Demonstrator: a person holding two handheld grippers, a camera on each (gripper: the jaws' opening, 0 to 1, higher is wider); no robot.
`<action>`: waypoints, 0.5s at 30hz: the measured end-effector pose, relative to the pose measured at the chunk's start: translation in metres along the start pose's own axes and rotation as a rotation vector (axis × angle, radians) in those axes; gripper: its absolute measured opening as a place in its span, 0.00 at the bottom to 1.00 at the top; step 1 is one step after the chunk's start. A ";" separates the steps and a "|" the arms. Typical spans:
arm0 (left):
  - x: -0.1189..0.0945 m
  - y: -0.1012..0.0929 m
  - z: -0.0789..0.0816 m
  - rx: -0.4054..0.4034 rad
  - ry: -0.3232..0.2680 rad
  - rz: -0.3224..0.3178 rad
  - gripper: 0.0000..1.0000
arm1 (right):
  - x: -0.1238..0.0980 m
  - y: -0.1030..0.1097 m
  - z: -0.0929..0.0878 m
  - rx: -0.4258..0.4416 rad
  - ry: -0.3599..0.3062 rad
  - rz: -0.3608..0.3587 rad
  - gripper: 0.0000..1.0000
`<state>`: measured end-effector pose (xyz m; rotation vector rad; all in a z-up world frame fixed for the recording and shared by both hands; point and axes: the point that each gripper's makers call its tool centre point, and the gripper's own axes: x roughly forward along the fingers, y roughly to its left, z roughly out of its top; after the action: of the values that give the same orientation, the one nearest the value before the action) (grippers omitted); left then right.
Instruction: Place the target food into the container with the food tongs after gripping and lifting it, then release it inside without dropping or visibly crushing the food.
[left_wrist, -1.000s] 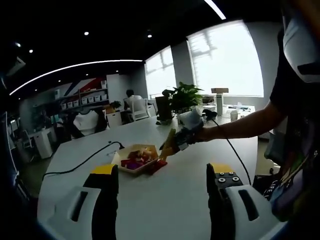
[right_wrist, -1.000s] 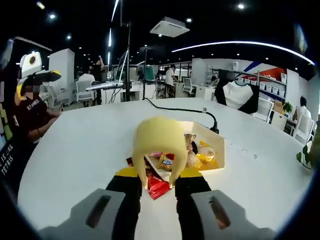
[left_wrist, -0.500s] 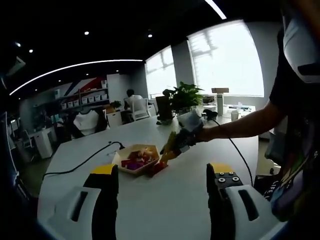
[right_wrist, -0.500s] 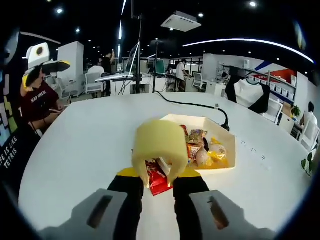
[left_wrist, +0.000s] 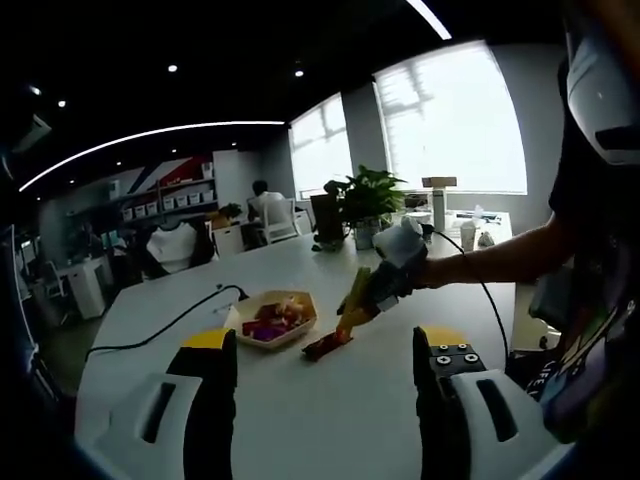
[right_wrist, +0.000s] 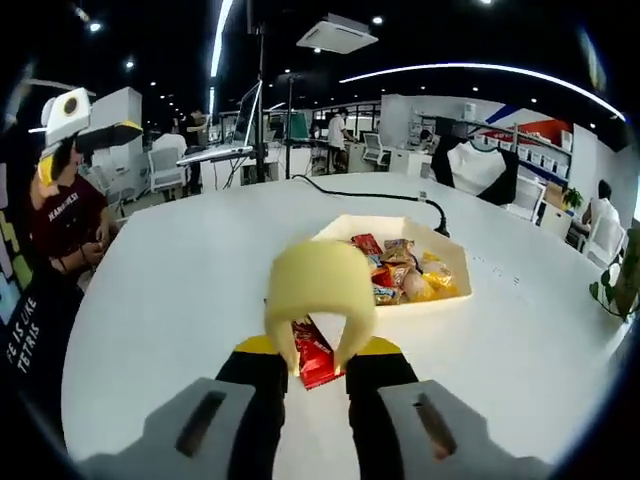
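Between yellow tongs (right_wrist: 318, 300), red packet (right_wrist: 313, 355), seemingly ungripped

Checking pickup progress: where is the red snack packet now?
In the right gripper view, the flat red snack packet lies on the white table, under the yellow tongs, short of the cream tray.

In the left gripper view the right gripper (left_wrist: 352, 312), with the yellow food tongs (left_wrist: 357, 296) clamped in it, drew back from the tray (left_wrist: 272, 322) toward the person; the red snack packet (left_wrist: 327, 345), earlier touching the tray's edge, lay apart from it on the worktop (left_wrist: 330, 400); in the right gripper view the tray (right_wrist: 400, 262) sat farther off, the packet (right_wrist: 316, 358) still between the tong tips.
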<state>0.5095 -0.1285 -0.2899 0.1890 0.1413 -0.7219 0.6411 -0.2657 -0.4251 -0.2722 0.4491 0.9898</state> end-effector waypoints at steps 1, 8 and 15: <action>0.000 0.000 0.000 -0.001 -0.002 -0.001 0.76 | 0.000 0.002 -0.001 -0.010 0.005 -0.010 0.18; 0.000 -0.004 0.001 -0.001 -0.007 -0.013 0.76 | -0.005 0.004 0.004 0.003 -0.012 -0.047 0.19; -0.001 0.000 -0.001 -0.008 -0.006 -0.003 0.76 | -0.011 -0.003 0.023 -0.041 -0.068 -0.039 0.21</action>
<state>0.5087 -0.1275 -0.2908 0.1786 0.1384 -0.7243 0.6445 -0.2654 -0.3995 -0.2825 0.3612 0.9683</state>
